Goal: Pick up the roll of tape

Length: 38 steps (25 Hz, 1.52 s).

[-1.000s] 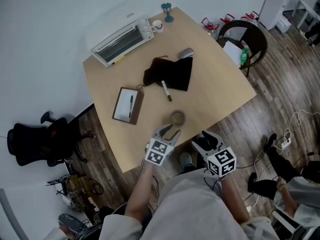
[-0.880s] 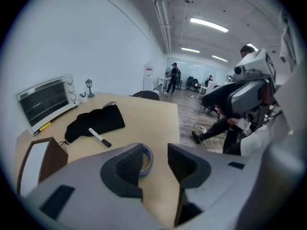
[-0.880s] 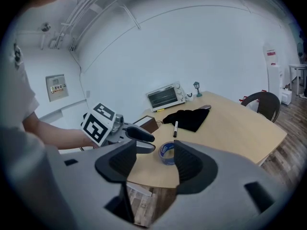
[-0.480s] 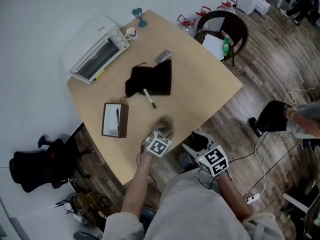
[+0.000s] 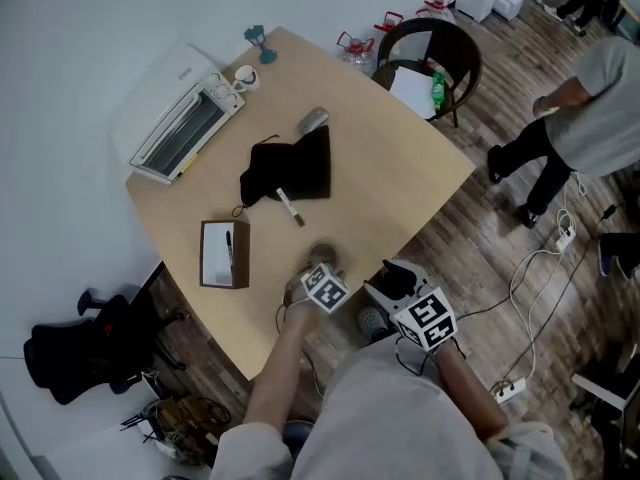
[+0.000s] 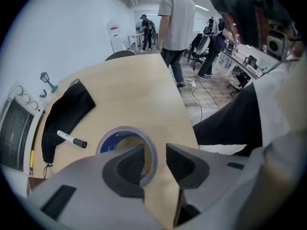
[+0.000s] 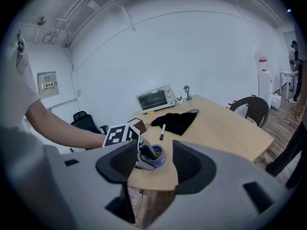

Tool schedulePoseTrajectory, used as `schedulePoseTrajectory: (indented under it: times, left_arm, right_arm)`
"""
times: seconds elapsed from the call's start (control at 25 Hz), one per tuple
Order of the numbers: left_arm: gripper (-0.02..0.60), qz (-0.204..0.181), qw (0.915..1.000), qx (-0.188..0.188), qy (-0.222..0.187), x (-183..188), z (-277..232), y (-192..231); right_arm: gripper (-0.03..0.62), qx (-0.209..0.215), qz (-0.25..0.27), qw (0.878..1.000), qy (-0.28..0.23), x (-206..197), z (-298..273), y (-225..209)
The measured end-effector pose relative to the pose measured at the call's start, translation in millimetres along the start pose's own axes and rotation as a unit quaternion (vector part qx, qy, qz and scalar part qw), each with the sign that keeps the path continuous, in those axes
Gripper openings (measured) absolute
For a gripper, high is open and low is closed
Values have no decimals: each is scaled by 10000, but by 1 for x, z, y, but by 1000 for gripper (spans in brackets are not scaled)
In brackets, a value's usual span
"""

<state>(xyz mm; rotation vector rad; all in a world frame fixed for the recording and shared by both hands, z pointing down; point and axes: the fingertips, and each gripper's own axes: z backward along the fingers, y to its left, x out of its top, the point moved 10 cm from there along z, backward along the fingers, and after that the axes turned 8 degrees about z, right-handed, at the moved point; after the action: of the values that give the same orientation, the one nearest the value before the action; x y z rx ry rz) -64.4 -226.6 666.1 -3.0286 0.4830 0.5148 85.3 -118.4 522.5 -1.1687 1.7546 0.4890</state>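
The roll of tape (image 6: 125, 139), grey with a blue core, lies flat on the wooden table (image 5: 390, 168) near its front edge. My left gripper (image 6: 155, 151) points steeply down onto it. One jaw stands inside the roll's hole and the other outside, so the roll's wall sits between them. The jaws have just been closing, but a gap still shows beside the outer pad. In the head view the left gripper (image 5: 318, 268) covers most of the tape (image 5: 326, 254). My right gripper (image 5: 390, 276) hovers open and empty off the table's edge, aimed at the tape (image 7: 158, 156).
Farther back on the table lie a marker (image 5: 290, 208), a black cloth (image 5: 290, 166), a brown box with a pen (image 5: 222, 254), a mouse (image 5: 313, 120), a toaster oven (image 5: 178, 123) and a mug (image 5: 244, 76). A chair (image 5: 430, 53) stands behind; a person (image 5: 585, 98) walks at right.
My left gripper has dropped and tilted down onto the tape, one jaw now inside the hole. The head view has shifted, and a person has walked in at the right.
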Motion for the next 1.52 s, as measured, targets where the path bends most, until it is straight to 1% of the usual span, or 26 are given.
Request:
schedulePoseTrajectory:
  times: [0.16, 0.32, 0.48, 0.72, 0.96, 1.16, 1.52]
  left_arm:
    - [92, 3, 9999, 30, 120, -2, -8, -1]
    - [48, 116, 9997, 119, 205, -3, -14, 1]
    - [40, -3, 9996, 40, 288, 0, -14, -1]
    - [38, -120, 9995, 91, 292, -3, -11, 0]
    - [38, 0, 9999, 108, 126, 0, -4, 1]
    - [38, 53, 9999, 131, 23, 0, 2, -1]
    - [38, 172, 9990, 168, -374, 7, 23, -10]
  right_arm:
    - [232, -80, 16, 10000, 39, -1, 4, -3]
    - [232, -217, -16, 9997, 63, -3, 10, -10]
    - [232, -287, -54, 9995, 97, -7, 15, -12]
    - [230, -250, 48, 9996, 113, -3, 13, -5]
    - [232, -229, -3, 9997, 114, -8, 15, -5]
    - [230, -182, 54, 9998, 105, -7, 13, 0]
    - [230, -86, 152, 9998, 112, -7, 14, 7]
